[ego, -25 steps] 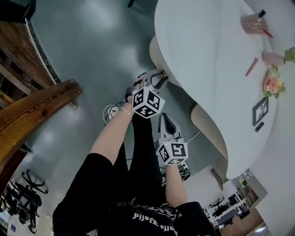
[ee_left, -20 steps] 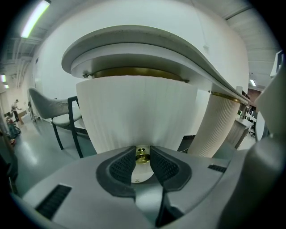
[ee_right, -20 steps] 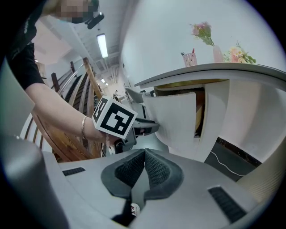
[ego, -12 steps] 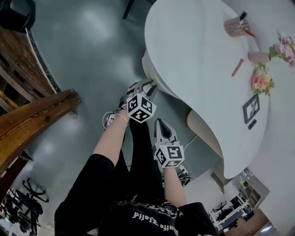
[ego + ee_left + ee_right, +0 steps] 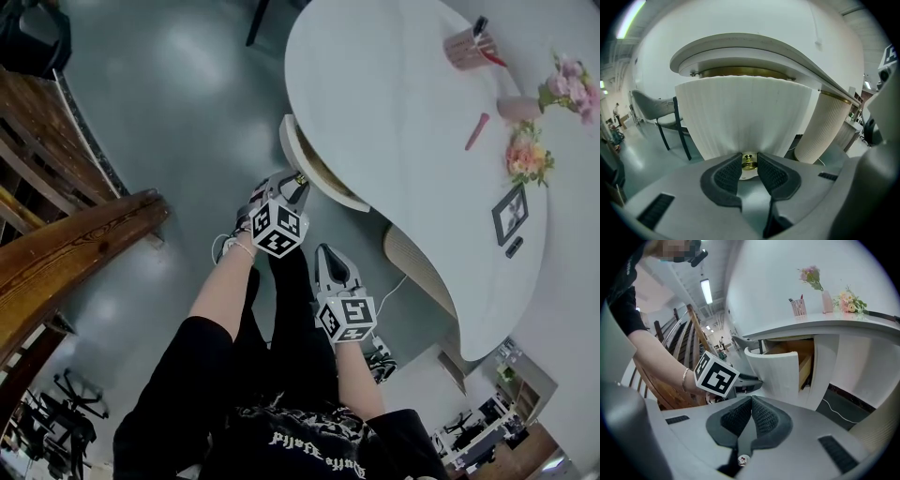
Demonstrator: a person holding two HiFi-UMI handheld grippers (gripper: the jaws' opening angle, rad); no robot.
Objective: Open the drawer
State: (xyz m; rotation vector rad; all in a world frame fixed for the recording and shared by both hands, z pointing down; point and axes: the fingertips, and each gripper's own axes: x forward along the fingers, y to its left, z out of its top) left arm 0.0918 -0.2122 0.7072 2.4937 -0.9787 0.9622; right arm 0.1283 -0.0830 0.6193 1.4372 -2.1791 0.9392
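a: left gripper?
b: clamped on the brass knob of the drawer.
a: and the drawer?
b: sticking out from under the table edge.
a: right gripper?
b: closed tight, empty, near the left.

An office lobby: curved white reception desk, wooden staircase, office chairs.

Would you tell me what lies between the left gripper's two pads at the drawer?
A small brass knob on the drawer, gripped by the left gripper; the left gripper view shows it.
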